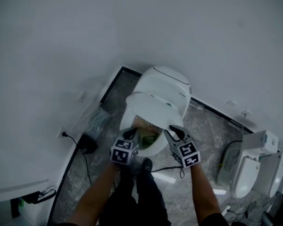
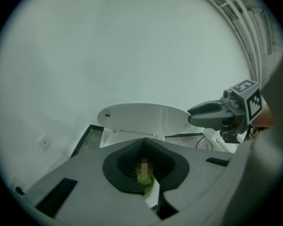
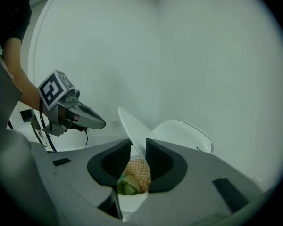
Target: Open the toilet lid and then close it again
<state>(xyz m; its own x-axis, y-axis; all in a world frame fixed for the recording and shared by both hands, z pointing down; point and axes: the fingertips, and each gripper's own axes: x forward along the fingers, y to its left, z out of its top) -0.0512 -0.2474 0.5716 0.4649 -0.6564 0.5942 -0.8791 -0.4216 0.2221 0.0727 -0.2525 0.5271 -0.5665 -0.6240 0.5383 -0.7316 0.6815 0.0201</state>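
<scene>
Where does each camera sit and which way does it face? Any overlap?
Head view: on the person's head, aimed steeply down at the toilet; forearms, legs, left gripper and right gripper show.
Left gripper view: on the left gripper, facing the half-raised toilet lid past its closed jaws; right gripper at right.
Right gripper view: on the right gripper, lid edge between its jaws; left gripper and forearm at left.
Shared: all see the lid; each gripper view sees the other gripper.

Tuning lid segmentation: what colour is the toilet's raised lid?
The oval plastic toilet lid is plain white, no pattern; left gripper view shows it best.
</scene>
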